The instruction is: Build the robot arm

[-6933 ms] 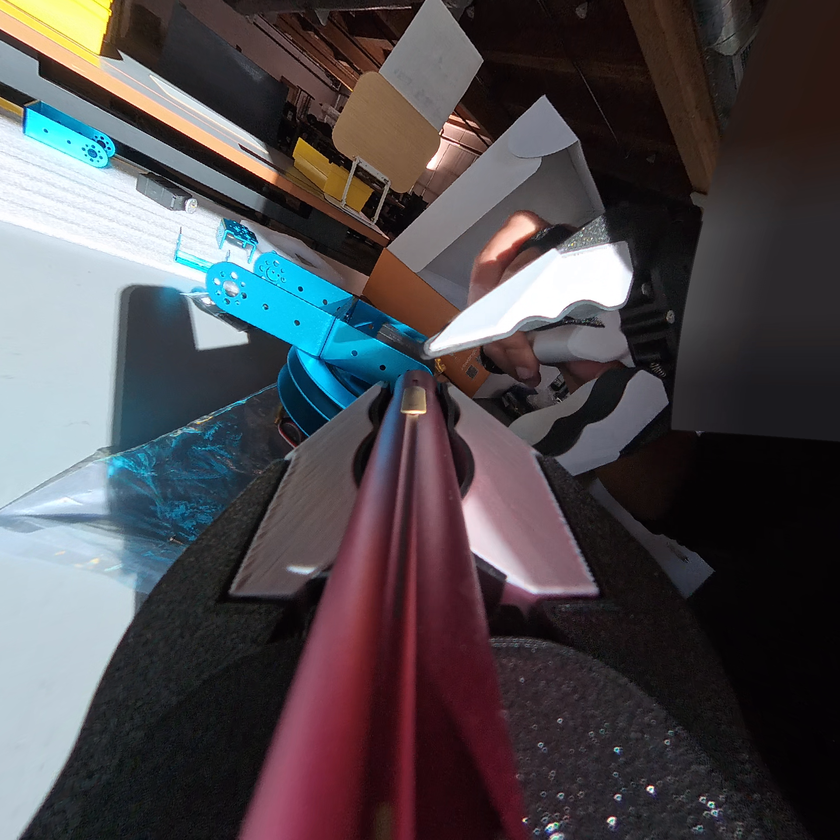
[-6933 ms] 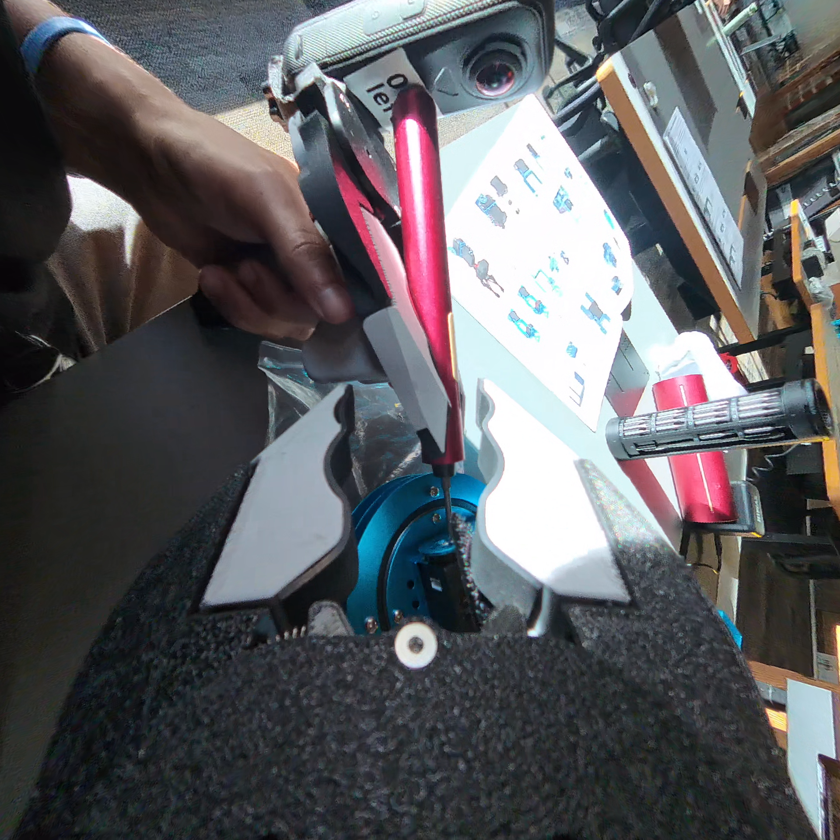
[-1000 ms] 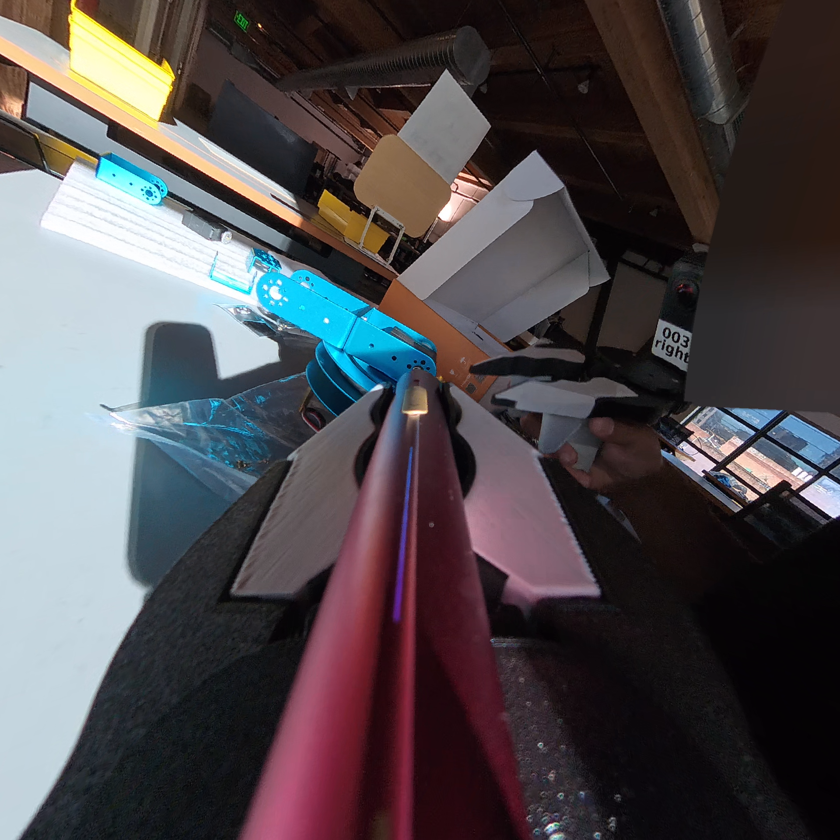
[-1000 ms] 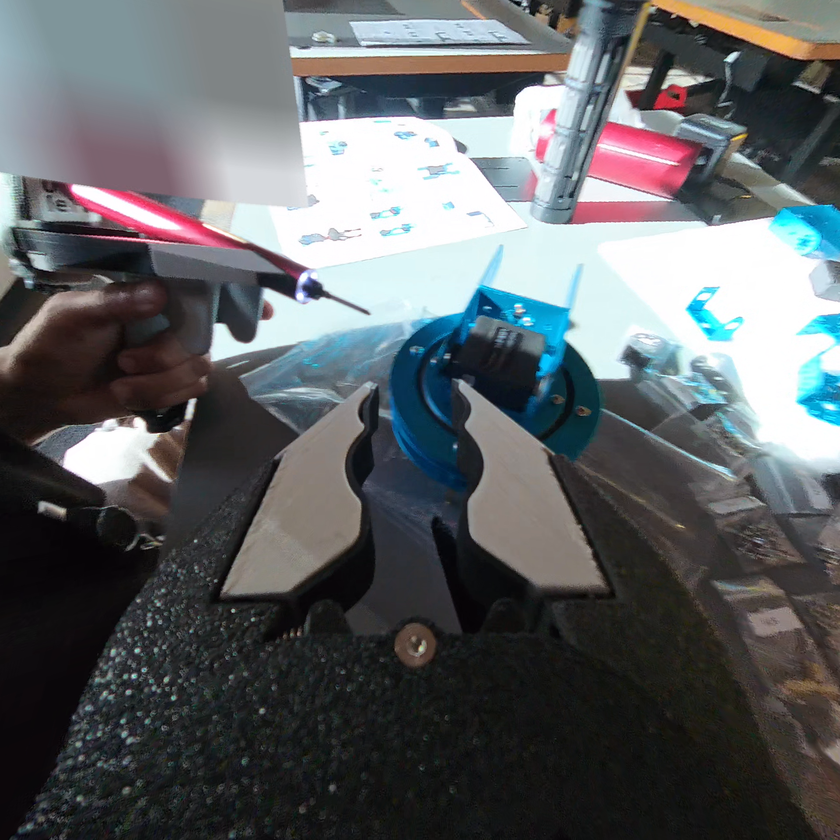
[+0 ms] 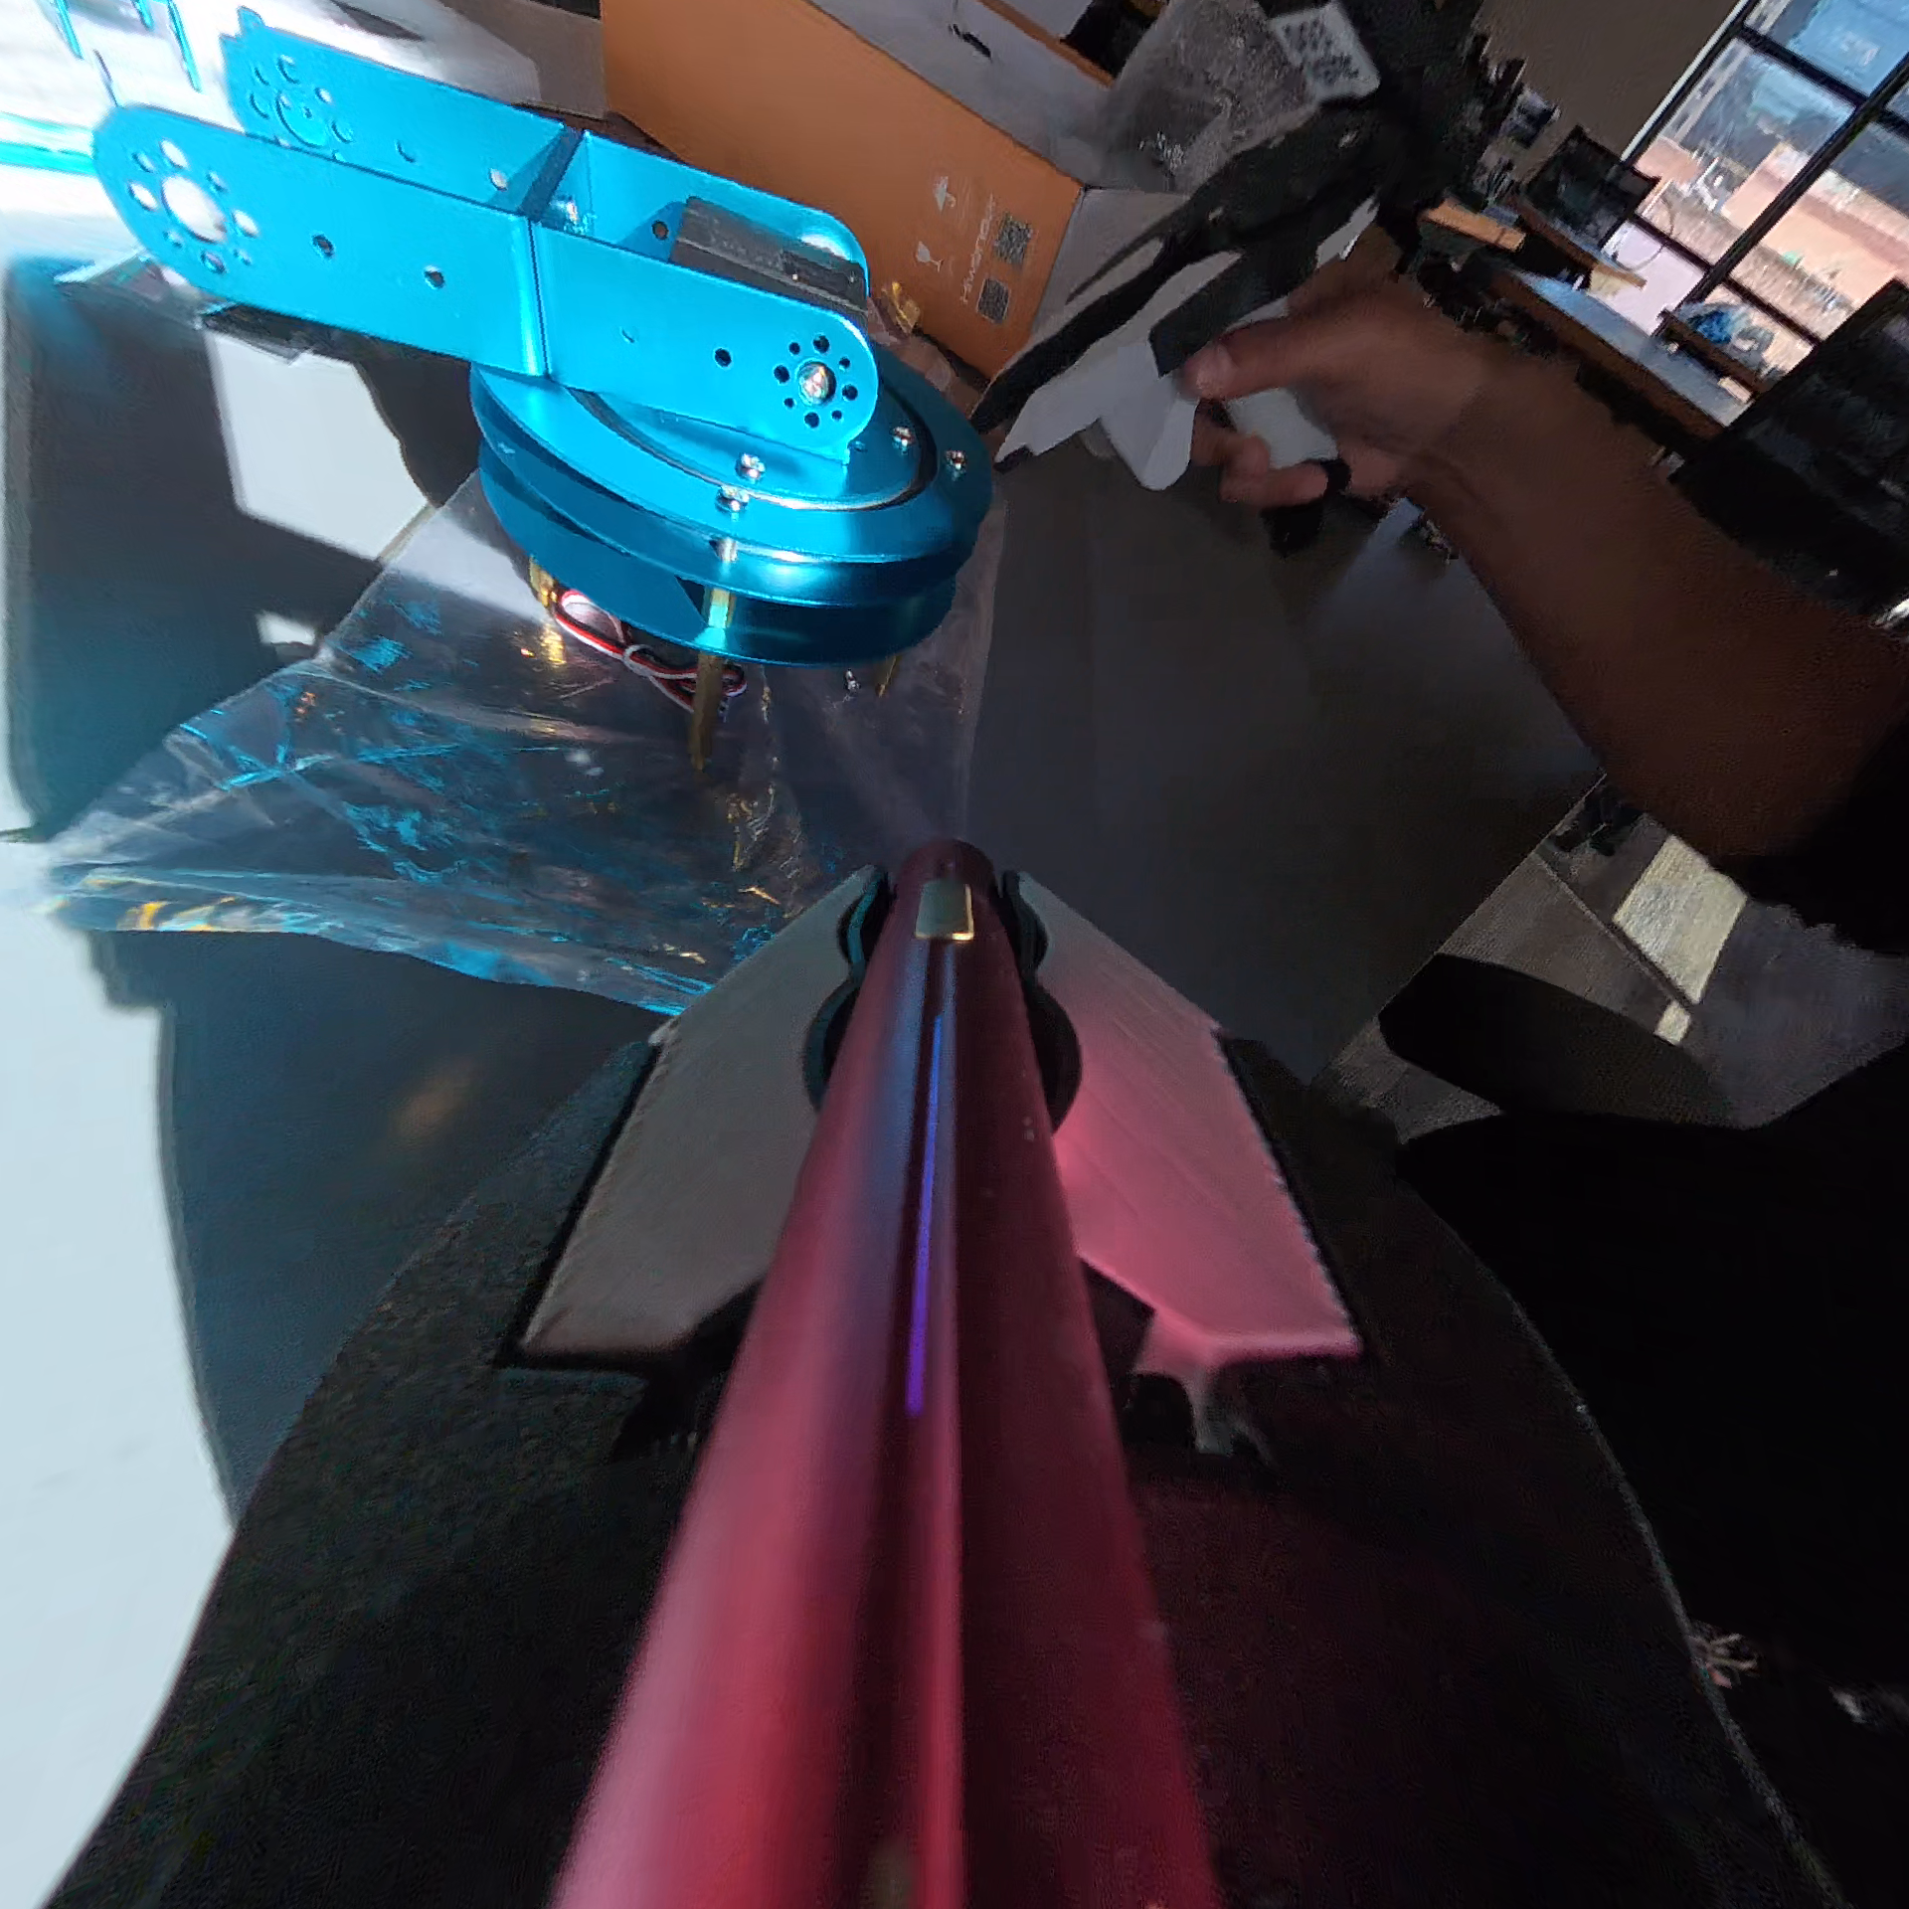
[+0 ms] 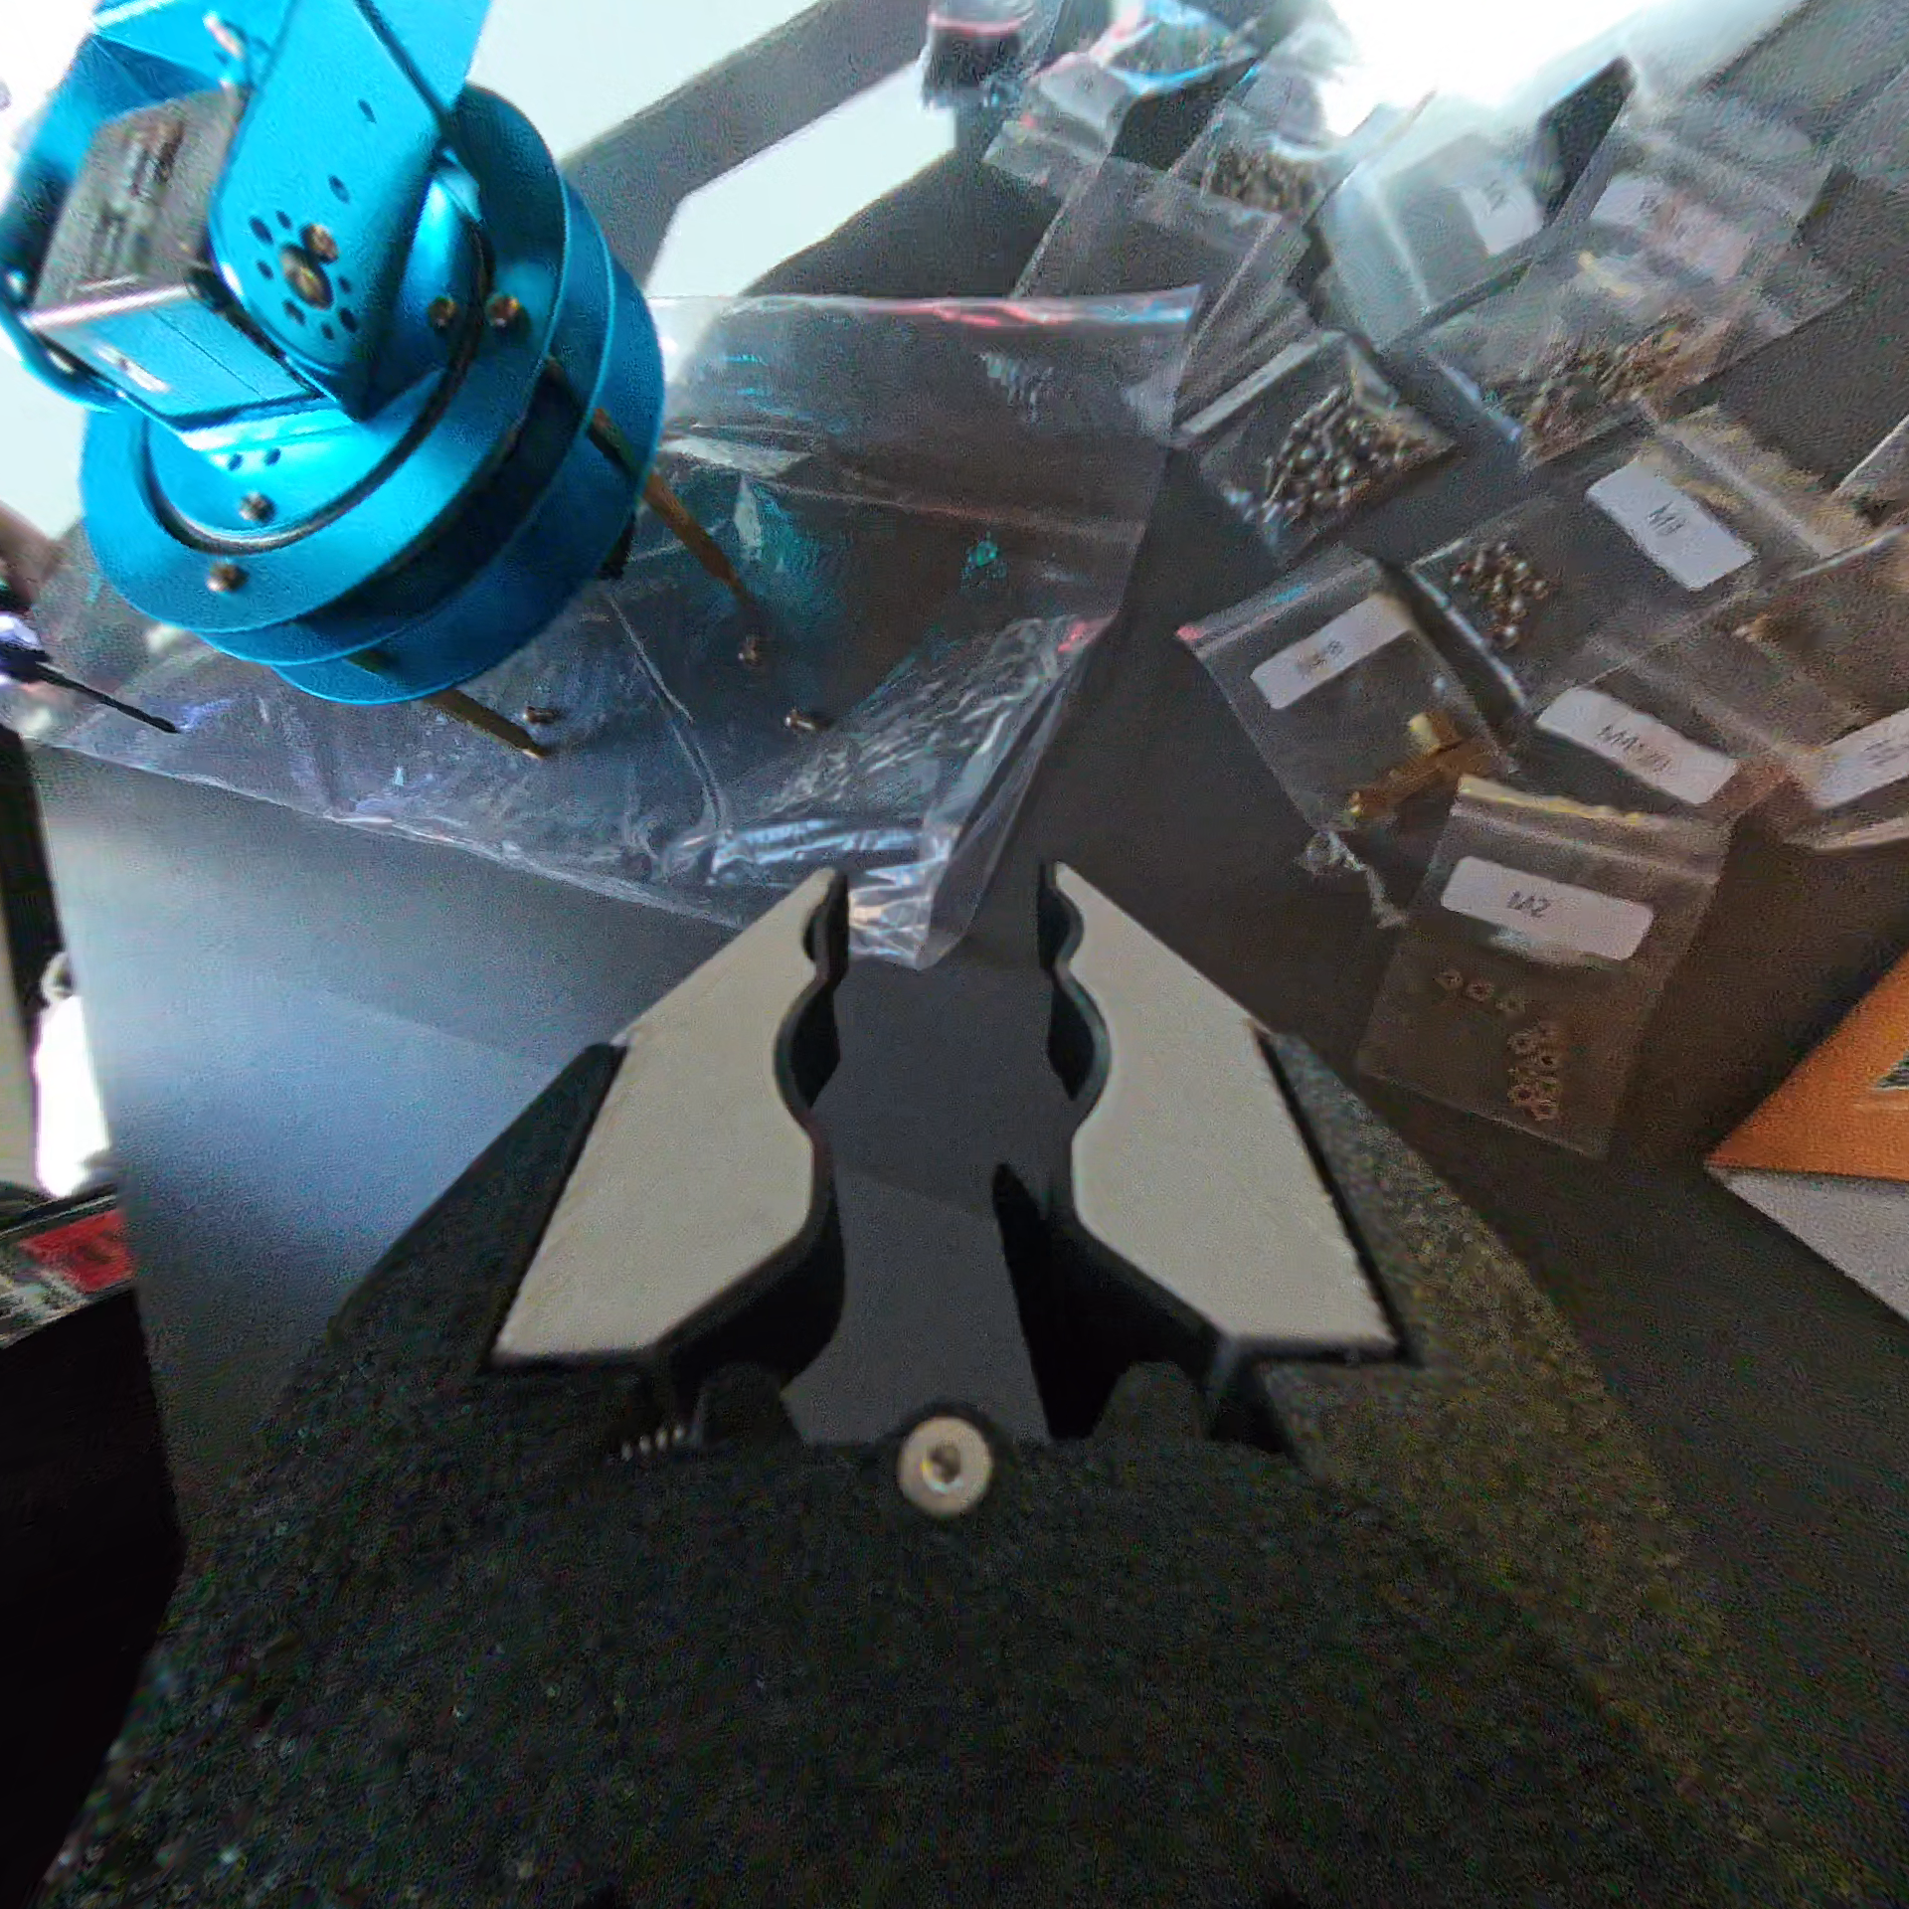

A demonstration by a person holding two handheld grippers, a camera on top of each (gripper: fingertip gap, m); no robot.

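My left gripper (image 5: 945, 888) is shut on a red pen-shaped screwdriver (image 5: 930, 1343) that points at the dark table just in front of a blue metal turntable assembly (image 5: 723, 465). The assembly stands on brass legs on a clear plastic bag (image 5: 465, 806) and carries a blue bracket arm (image 5: 341, 227). My right gripper (image 6: 940, 899) is open and empty, low over the table. A corner of the clear bag (image 6: 909, 909) lies between its fingertips. The blue assembly (image 6: 341, 413) is to its upper left. The screwdriver's thin black bit (image 6: 103, 702) shows at the left edge.
Several small clear bags of screws and nuts (image 6: 1550, 775) lie to the right of my right gripper. An orange cardboard box (image 5: 826, 134) stands behind the assembly, and its corner (image 6: 1839, 1116) shows at right. A hand holds the right gripper (image 5: 1136, 341) beyond the assembly.
The left gripper has tipped down, so the screwdriver now points at the table before the assembly. The right gripper has swung right and lower, toward the screw bags and the bag's corner.
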